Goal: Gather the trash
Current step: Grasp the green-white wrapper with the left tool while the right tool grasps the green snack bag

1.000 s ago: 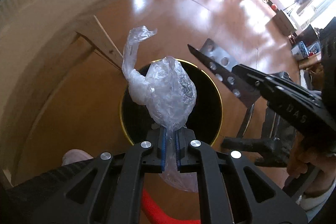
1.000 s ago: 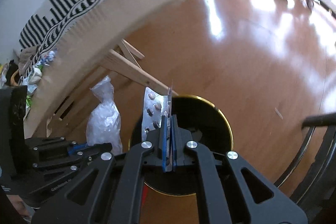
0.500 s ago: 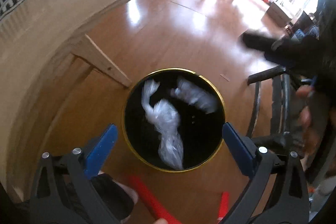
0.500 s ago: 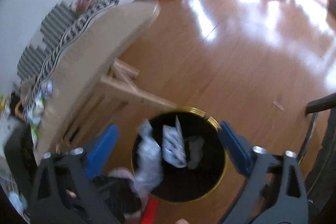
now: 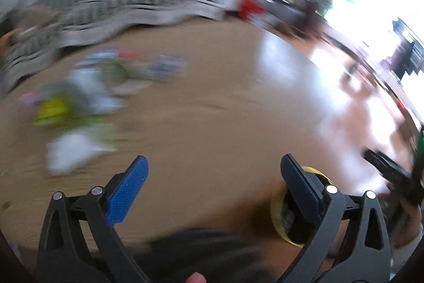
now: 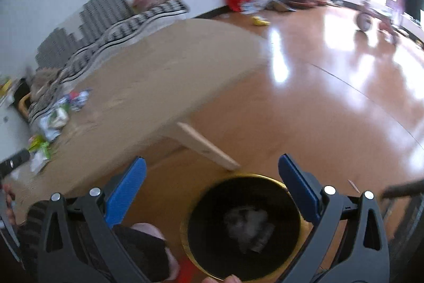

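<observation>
Right wrist view: glossy wooden floor [image 6: 331,110] all around, wide and mostly bare, so plenty of room for swinging across. Next in size, pale wooden tabletop [image 6: 159,76], rounded rim overhanging a slanted leg [image 6: 206,147]; worth staying above that rim when crossing from the bin. Black bin [image 6: 185,219] with a gold rim on the floor just beside the leg, directly below the right gripper [image 6: 212,158]; crumpled clear plastic and something foil-like [image 6: 249,227] lying inside. Dark bar [image 6: 402,188] near the bin on the right, possibly a chair frame; hard to tell.

Remaining trash [image 6: 50,123]: a scatter of white, green and blue wrappers at the far left end of the tabletop, well apart from the bin. Too blurred in the left wrist view for detail. Probably light, thin and crinkly, soft enough to fold under the pads, likely slippery if pinched flat; best taken at a raised crease or bunched corner, not a flat face. Unlikely to break.

Left gripper [image 5: 213,161] above the tabletop, pointed toward the scatter. Both grippers: jaws have just been opening, now spread wide apart, nothing between them.
</observation>
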